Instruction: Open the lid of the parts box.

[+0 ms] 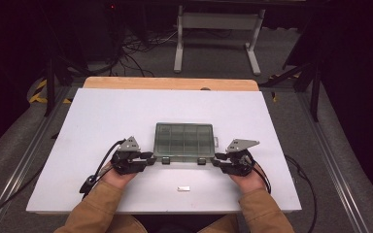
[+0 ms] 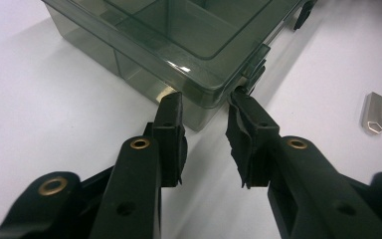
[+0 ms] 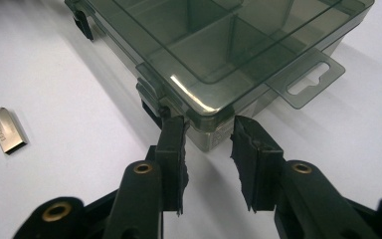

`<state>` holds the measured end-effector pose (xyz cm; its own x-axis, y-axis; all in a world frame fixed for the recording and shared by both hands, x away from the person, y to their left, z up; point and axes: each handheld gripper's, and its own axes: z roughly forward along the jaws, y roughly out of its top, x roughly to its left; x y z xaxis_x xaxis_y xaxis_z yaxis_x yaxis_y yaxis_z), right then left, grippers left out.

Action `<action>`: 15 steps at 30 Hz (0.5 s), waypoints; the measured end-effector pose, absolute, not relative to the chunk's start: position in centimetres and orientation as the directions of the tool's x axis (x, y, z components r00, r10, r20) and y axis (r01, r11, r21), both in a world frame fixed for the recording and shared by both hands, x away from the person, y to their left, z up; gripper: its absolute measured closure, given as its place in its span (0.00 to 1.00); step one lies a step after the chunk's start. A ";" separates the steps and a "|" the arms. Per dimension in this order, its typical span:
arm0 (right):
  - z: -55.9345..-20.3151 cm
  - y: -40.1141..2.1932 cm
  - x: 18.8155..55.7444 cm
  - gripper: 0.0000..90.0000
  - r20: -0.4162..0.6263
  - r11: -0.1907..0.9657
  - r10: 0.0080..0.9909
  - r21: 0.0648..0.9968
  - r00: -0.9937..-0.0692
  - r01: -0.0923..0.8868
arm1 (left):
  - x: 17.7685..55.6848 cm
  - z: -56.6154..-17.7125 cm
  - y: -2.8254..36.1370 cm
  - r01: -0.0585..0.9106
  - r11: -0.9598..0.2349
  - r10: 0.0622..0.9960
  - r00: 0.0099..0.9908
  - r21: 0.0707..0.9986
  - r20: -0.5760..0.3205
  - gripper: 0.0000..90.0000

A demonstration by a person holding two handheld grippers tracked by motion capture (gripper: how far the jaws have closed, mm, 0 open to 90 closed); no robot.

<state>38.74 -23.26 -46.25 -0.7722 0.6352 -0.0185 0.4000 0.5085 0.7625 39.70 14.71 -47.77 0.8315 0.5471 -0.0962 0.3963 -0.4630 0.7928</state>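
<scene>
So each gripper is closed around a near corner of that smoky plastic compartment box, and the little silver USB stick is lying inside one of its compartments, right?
Not quite. The USB stick is not in the compartment box; it lies on the white table in front of the box, between the person's hands, as the high view shows. The rest holds: the left gripper and right gripper each straddle a near corner.

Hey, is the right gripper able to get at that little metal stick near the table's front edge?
Probably yes. The metal stick lies alone on bare table, nothing between it and the right gripper. But that gripper's jaws now straddle the box corner, so it must back off first.
</scene>
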 end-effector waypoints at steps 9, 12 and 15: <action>-46.2 -23.2 38.7 0.74 -0.023 0.512 0.635 0.761 -0.772 0.398 | 39.5 -47.7 14.5 0.368 -0.494 0.554 0.832 0.788 -0.041 0.80; -46.2 -23.2 38.7 0.75 -0.025 0.514 0.634 0.761 -0.773 0.397 | 39.4 -47.7 14.5 0.359 -0.504 0.552 0.833 0.785 -0.027 0.80; -46.2 -23.2 38.7 0.75 -0.029 0.515 0.633 0.761 -0.773 0.394 | 39.3 -47.7 14.3 0.347 -0.516 0.553 0.833 0.783 -0.005 0.80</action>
<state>38.68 -23.22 -46.25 -0.7732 0.6335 -0.0287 0.3938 0.5152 0.7612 39.29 14.30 -47.70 0.8329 0.5534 -0.0048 0.3472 -0.5159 0.7831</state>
